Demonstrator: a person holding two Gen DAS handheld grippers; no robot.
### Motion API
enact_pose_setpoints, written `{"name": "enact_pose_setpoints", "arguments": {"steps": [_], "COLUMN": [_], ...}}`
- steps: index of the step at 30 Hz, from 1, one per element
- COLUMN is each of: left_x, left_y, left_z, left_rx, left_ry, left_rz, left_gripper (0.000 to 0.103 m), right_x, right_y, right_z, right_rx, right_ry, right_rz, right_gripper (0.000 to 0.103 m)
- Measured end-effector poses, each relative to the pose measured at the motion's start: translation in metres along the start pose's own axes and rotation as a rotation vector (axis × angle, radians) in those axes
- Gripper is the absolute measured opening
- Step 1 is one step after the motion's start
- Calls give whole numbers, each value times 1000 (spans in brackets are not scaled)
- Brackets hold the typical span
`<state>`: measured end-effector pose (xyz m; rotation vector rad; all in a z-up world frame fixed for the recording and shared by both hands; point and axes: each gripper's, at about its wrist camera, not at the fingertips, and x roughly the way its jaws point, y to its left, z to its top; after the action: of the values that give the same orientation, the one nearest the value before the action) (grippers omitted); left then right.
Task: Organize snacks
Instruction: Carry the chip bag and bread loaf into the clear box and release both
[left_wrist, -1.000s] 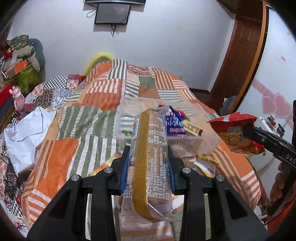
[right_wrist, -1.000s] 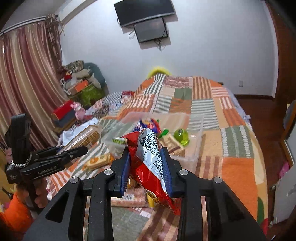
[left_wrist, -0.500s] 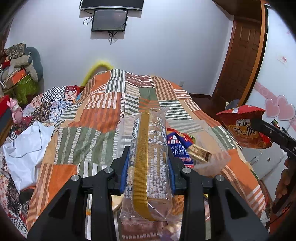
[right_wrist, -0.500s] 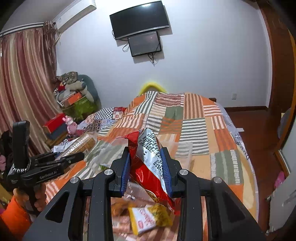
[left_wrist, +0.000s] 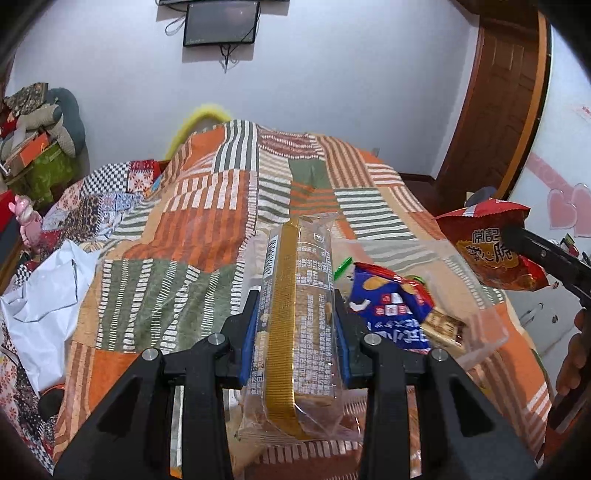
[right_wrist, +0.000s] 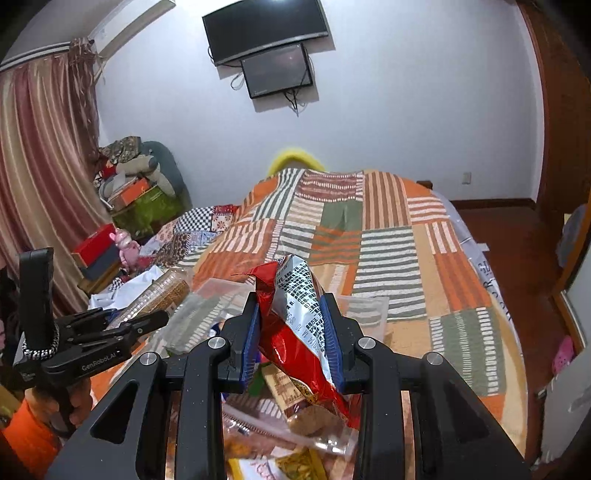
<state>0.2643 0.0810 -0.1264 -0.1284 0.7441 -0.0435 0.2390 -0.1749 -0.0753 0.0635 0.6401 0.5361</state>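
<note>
Clear bin (left_wrist: 484, 317) half-hidden; L gripper (left_wrist: 297, 314) clamps cracker pack (left_wrist: 295, 332), R gripper (right_wrist: 291, 332) red bag (right_wrist: 295, 332).

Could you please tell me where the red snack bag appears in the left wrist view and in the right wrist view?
Left wrist view: the red snack bag is at the right edge, clamped in the right gripper.
Right wrist view: it stands at bottom centre between the blue pads.
Shared landmark: the wall screen.

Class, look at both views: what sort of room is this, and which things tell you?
Most likely a bedroom in a home: a bed under a patchwork quilt, a wall-mounted television above it, and a curtain by piled belongings.
</note>
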Motion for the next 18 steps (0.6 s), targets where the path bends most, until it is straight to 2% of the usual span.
{"name": "enact_pose_setpoints", "arguments": {"steps": [5, 11, 18], "left_x": [22, 38, 49], "left_y": [3, 0, 0], "left_z": [4, 5, 3], "left_rx": [-17, -16, -10], "left_ry": [32, 51, 89], "left_rz": [-11, -12, -2], "left_gripper": [34, 34, 35], "right_x": [8, 11, 40], "right_y": [-5, -4, -6], "right_z": [2, 10, -3], "right_rx": [10, 36, 45], "right_ry": [0, 5, 98], "right_rz": [-24, 9, 19], "right_gripper": [29, 29, 29]}}
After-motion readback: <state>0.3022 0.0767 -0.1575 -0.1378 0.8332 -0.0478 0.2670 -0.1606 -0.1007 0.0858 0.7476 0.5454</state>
